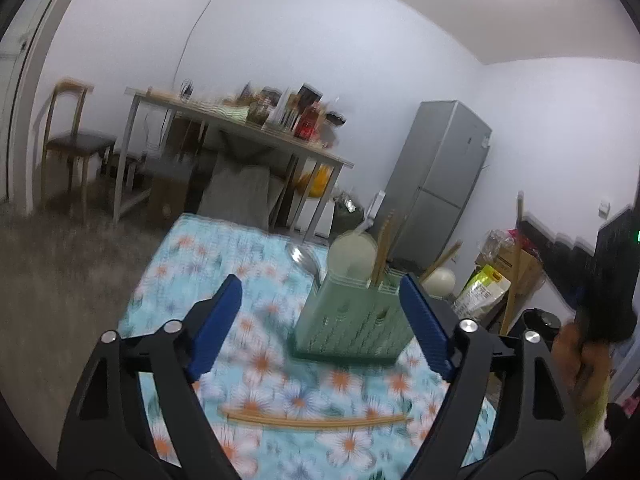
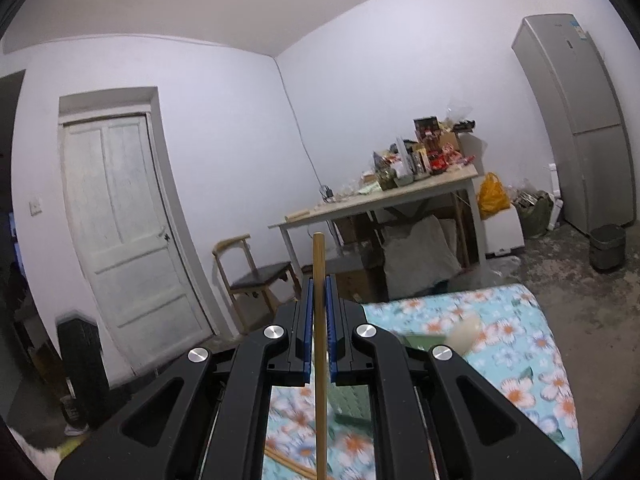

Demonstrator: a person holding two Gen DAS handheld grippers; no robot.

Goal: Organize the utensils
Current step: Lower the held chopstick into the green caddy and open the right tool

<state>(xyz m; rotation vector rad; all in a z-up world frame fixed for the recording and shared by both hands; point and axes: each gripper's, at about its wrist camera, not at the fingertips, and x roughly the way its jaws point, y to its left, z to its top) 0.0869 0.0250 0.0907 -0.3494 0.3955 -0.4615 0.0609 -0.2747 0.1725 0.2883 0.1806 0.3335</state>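
Observation:
In the left wrist view my left gripper is open above the flowered tablecloth, with nothing between its blue pads. Just ahead and to the right stands a green utensil holder with wooden chopsticks and a white spoon in it. A metal spoon lies behind the holder. A pair of chopsticks lies crosswise on the cloth under the gripper. In the right wrist view my right gripper is shut on one upright wooden chopstick, above the green holder.
A cluttered wooden table and a chair stand against the far wall. A grey fridge and a dark bin are at the right, a white door at the left. A hand shows at the right edge.

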